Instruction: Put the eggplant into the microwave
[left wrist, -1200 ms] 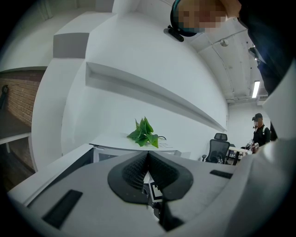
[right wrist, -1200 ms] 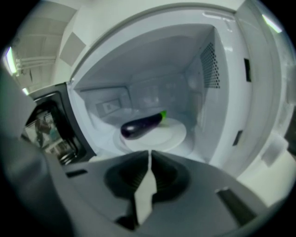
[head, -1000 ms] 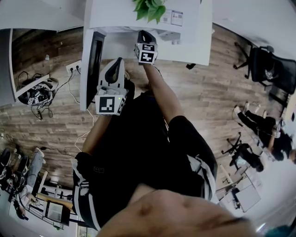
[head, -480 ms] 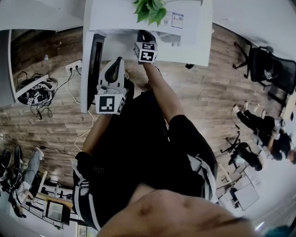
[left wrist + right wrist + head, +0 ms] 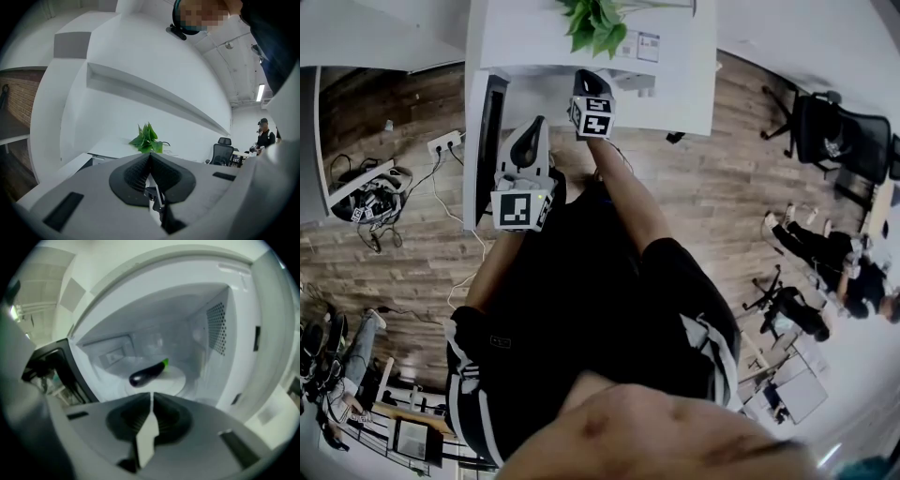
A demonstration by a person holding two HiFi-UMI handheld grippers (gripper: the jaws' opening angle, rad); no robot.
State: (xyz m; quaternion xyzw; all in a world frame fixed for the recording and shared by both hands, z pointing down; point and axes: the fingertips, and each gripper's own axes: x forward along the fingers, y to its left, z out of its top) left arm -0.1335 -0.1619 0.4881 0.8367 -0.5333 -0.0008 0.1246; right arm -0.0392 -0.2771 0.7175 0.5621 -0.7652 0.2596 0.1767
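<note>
Inside the open microwave (image 5: 236, 329), at the centre of the right gripper view, the eggplant (image 5: 149, 372) lies on the white turntable (image 5: 176, 380). Its green stem end points to the upper right and bare plate shows on every side of it. It touches no wall, and the perforated right wall (image 5: 216, 322) stands well clear. The dark door (image 5: 47, 366) hangs swung out at the left of the frame, leaving the whole mouth of the cavity unblocked. My right gripper (image 5: 151, 399) sits low in the frame, short of the eggplant, jaws pressed together on nothing. My left gripper (image 5: 150, 158) is likewise clenched and empty, aimed past a leafy potted plant (image 5: 149, 139) at a white wall.
</note>
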